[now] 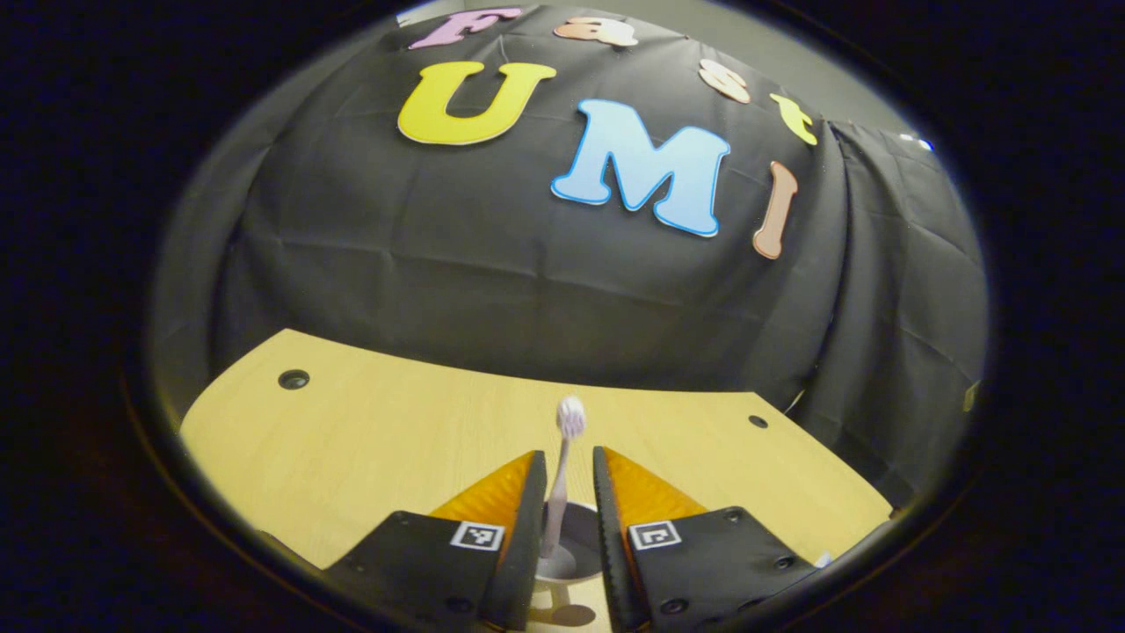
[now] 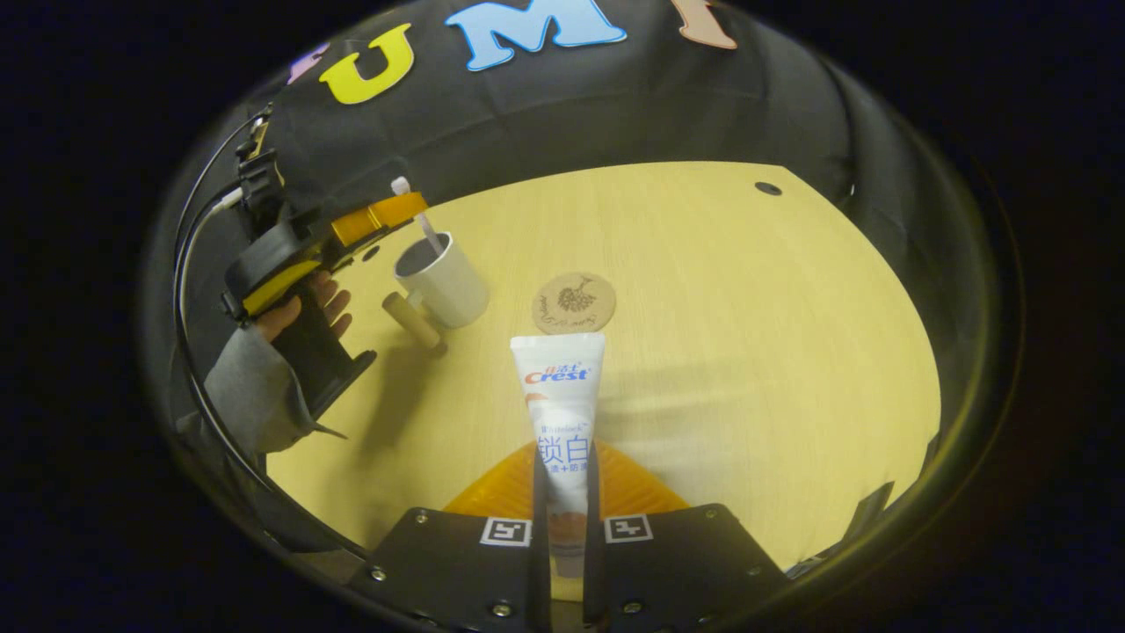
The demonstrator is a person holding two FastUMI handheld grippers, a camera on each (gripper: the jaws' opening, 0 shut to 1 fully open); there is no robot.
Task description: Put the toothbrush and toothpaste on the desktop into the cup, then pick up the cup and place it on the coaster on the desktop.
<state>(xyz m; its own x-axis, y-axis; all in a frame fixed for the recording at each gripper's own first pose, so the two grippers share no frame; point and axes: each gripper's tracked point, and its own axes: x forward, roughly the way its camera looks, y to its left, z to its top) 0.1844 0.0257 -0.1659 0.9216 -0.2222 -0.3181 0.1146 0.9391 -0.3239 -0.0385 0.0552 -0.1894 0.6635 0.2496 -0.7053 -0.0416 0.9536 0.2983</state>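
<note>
Left gripper view: I am looking along my left gripper [image 1: 569,492], which is hanging over the white ceramic cup [image 1: 562,547]. The slim pale plastic toothbrush [image 1: 561,492] is standing between the fingers, lower end inside the cup, bristle head [image 1: 570,416] pointing up. The handle is lying against the left finger, and a gap is showing on the right side, so I am reading the jaws as released, or at most loosely bracketing the brush, not clamped. The cup is resting on the pale yellow wooden desktop [image 1: 369,440].

Right gripper view: my right gripper [image 2: 567,519] is clenched on the white plastic toothpaste tube [image 2: 562,396], both fingers pressing its lower part, the flat crimped end pointing forward. The tube is being carried above the desktop [image 2: 747,308]. Just beyond its far end the round brown cork coaster [image 2: 574,302] is lying bare. To its left the cup [image 2: 442,280] is standing upright, its wood-coloured handle [image 2: 411,320] sticking out toward the camera, the toothbrush [image 2: 422,220] leaning in it. The left gripper [image 2: 387,213], held by a hand in a grey sleeve [image 2: 255,387], is hovering at the cup's rim.

Step in hand, by my judgement: toothbrush delivery is finishing and toothpaste delivery is beginning. The next move calls for the left gripper to lift away from the rim, then for the right gripper to swing the tube left over the cup mouth, tilt it to clear the brush, and open. Moving the cup to the coaster is not yet started.
</note>
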